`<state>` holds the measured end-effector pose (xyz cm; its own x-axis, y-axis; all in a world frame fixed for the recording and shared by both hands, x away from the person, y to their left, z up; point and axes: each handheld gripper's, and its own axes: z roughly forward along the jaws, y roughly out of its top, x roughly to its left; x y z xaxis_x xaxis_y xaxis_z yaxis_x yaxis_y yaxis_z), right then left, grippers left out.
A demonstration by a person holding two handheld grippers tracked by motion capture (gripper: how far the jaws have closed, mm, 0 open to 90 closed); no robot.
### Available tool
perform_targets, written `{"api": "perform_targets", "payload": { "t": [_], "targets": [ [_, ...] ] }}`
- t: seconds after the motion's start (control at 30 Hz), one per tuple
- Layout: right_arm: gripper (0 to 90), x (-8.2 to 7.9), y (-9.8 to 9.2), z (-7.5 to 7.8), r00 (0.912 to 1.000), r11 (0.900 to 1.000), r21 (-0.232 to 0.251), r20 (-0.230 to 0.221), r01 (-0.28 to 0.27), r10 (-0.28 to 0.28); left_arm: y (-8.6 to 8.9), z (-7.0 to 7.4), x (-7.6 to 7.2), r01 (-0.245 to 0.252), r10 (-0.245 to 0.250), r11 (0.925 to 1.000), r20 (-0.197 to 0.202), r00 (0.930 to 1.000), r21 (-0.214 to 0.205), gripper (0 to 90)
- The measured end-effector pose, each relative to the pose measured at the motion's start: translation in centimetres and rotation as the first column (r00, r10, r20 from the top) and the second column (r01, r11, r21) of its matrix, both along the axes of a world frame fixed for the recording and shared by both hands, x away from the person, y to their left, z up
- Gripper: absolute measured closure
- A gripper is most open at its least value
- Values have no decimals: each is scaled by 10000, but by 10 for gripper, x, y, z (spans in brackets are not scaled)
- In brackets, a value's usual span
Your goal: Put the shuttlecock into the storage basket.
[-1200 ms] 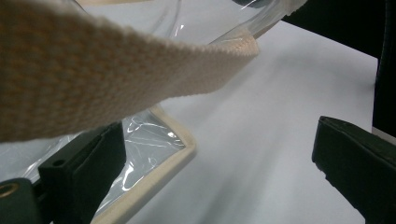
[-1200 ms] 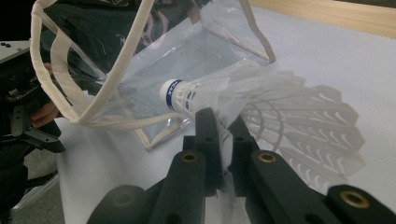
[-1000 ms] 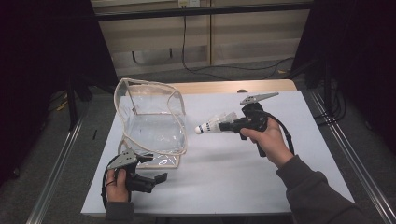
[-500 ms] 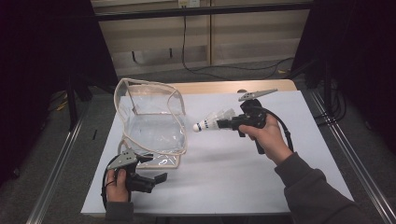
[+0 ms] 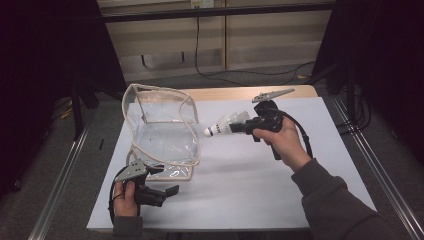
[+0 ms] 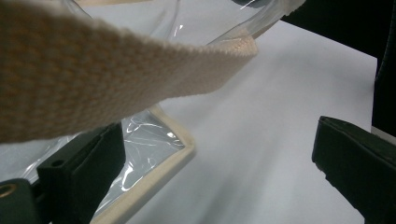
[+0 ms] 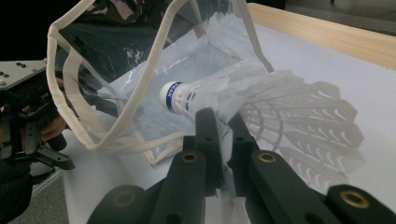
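Shuttlecock point(image 5: 227, 125) feathers sit pinched between the closed jaws of the right gripper point(image 5: 239, 127), up in the air over the white table point(image 5: 250, 190). Its round cork nose, with a blue band, points to 9 o'clock, at the open mouth of the clear bag point(image 5: 162, 135). The nose is just beside the bag's cream edge, but it is not inside. The bag stands on the table, at 9 o'clock from the shuttlecock. From the right gripper view, the feathers point(image 7: 299, 116) fan out wide past the two black jaws.

At 7 o'clock from the bag, the left gripper point(image 5: 167, 191) rests low near the table's front edge. Its jaws are wide apart and hold nothing. A cream strap point(image 6: 107, 70) of the bag hangs close above them.
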<state>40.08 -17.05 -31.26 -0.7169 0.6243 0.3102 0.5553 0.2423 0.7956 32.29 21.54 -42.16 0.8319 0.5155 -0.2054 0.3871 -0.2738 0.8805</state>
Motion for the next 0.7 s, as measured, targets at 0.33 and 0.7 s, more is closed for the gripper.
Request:
{"api": "perform_targets", "payload": {
  "t": [0.33, 0.7],
  "targets": [
    [873, 3, 5, 9, 9999, 10000, 31, 119, 23, -24, 0, 0, -1, -17, 17, 10000, -22, 10000, -63, 29],
    [873, 5, 8, 15, 9998, 10000, 55, 208, 72, -73, 0, 0, -1, -19, 19, 10000, -25, 10000, -74, 29]
  ]
}}
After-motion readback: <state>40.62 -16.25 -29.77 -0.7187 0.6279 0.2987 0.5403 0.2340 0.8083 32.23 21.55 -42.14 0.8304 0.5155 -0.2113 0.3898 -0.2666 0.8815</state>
